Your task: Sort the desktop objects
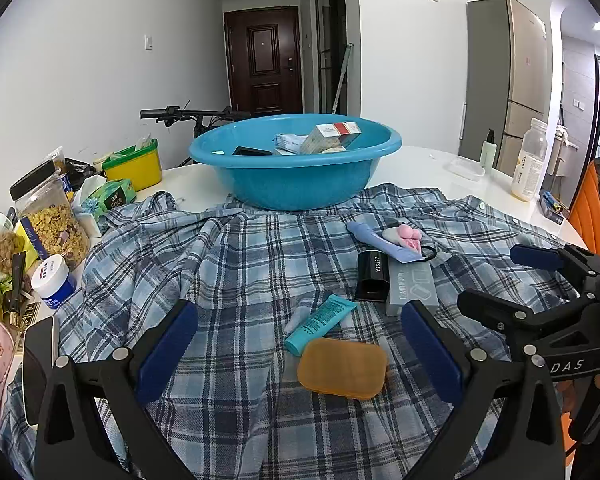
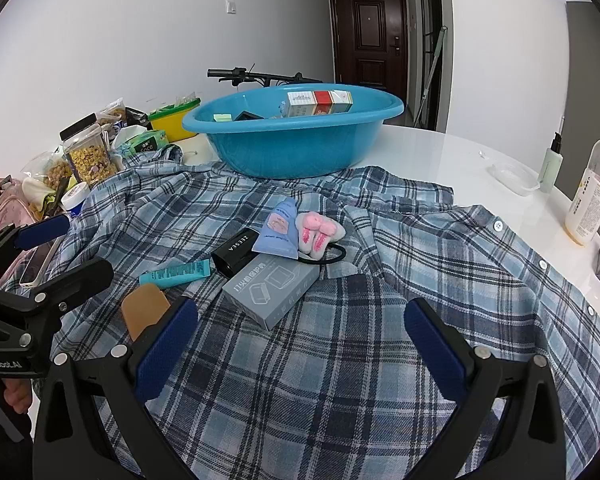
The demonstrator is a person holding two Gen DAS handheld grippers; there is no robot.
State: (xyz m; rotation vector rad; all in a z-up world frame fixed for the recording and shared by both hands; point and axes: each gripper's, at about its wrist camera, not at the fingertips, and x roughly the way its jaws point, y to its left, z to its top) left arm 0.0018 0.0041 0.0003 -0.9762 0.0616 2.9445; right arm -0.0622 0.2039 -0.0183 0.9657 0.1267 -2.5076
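While we hold both sets of jaws spread wide and empty above a plaid shirt (image 1: 236, 264) covering the white tabletop (image 1: 428, 160), the left gripper (image 1: 300, 344) frames an amber soap bar (image 1: 342, 368) and a teal tube (image 1: 320, 322) lying just ahead between its jaws. Beyond the right gripper (image 2: 300, 344), a grey box (image 2: 270, 290) lies ahead of its jaws, touching a black case (image 2: 236, 254). Toward the tabletop's far edge, a blue basin (image 2: 292, 136) holds cartons.

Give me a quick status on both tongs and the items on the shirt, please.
Left tongs open, over soap and teal tube. Right tongs open, empty, short of grey box. Basin part-filled. Nothing blocking.
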